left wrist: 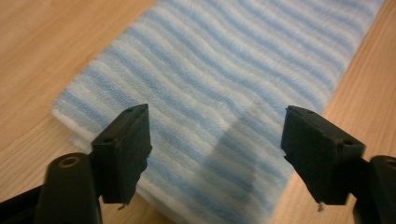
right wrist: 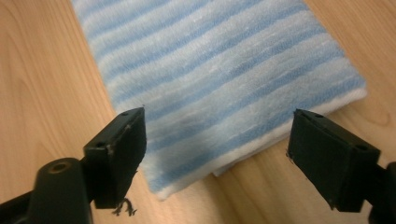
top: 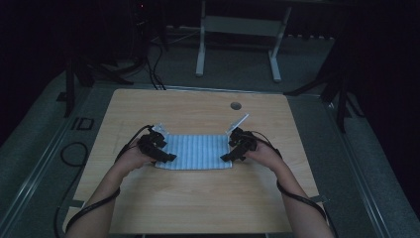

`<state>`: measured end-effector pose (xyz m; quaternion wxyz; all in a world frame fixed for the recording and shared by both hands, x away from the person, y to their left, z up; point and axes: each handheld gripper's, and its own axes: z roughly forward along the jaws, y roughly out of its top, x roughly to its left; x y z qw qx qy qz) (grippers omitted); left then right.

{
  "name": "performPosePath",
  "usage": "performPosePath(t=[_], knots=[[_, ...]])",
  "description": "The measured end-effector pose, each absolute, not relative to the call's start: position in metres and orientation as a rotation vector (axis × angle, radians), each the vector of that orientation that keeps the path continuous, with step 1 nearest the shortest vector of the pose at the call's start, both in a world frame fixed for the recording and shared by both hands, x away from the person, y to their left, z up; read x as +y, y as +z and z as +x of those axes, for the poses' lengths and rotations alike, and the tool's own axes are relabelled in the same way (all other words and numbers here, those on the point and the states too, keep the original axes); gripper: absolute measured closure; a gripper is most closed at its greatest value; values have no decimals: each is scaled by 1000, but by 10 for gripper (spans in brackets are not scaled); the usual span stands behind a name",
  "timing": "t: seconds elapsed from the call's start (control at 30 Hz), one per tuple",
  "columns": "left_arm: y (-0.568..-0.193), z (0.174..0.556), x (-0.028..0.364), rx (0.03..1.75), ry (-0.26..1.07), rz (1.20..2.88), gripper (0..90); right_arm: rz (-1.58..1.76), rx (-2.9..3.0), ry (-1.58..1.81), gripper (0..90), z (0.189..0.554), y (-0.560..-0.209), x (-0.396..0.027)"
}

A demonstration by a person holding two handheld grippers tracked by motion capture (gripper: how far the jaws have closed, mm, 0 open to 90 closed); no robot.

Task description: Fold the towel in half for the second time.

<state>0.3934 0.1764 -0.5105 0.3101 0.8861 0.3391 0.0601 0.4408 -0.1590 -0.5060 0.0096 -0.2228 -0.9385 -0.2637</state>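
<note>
A folded cloth with blue and white stripes (top: 194, 151) lies flat on the wooden table (top: 198, 208). My left gripper (top: 168, 158) hovers at its left end and my right gripper (top: 227, 157) at its right end. In the left gripper view the cloth (left wrist: 224, 93) lies below the left gripper (left wrist: 215, 140), whose jaws stand wide apart with nothing pressed between them. In the right gripper view the cloth's near corner (right wrist: 224, 93) lies under the right gripper (right wrist: 217, 144), which is open too and clear of the fabric.
A round hole (top: 236, 105) sits in the tabletop near the far edge. Cables (top: 74, 153) trail on the floor to the left, and a white frame's legs (top: 237, 44) stand beyond the table. Bare wood surrounds the cloth.
</note>
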Motion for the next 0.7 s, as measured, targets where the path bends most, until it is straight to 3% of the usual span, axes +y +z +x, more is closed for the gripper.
performPosePath(t=[0.07,0.27,0.5,0.7], knots=[[-508,389,178,926,171,2309,156,-700,-2917,-882,141,436,-508,-162],[-504,369,182,943,251,2205,21,-735,-2879,-1084,136,422,-516,-174],[-514,346,180,923,288,2227,21,-781,-2868,-1218,133,412,-521,-186],[-520,335,191,1018,335,2106,12,-870,-2885,-1312,133,406,-522,-199]])
